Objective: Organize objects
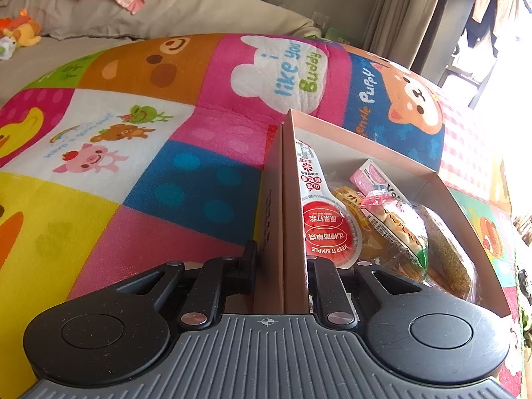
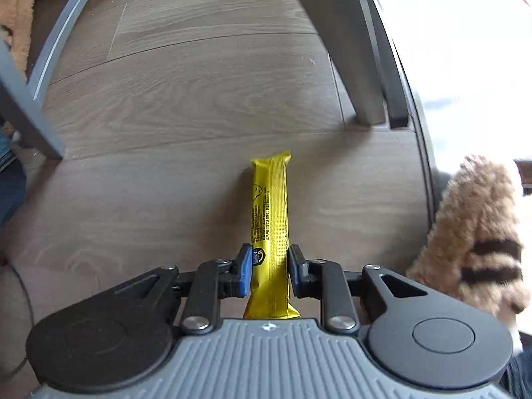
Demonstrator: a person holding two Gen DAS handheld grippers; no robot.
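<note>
We hold the left gripper with its jaws closed tight on the near wall of a pink cardboard box, the wall standing upright between them. The box rests on a colourful patchwork play mat printed with cartoon animals. Inside the box lie several snacks: a white and red pouch leaning against the gripped wall, a pink carton further in, and a clear bag of small biscuits beside them.

Our right gripper points down at the wooden floor, and its jaws are narrowed onto a long yellow snack stick, with both blue pads touching its sides near the lower end. The stick's far end reaches forward over the floor. A furry brown soft toy sits just to the right, and grey chair legs stand further off.
</note>
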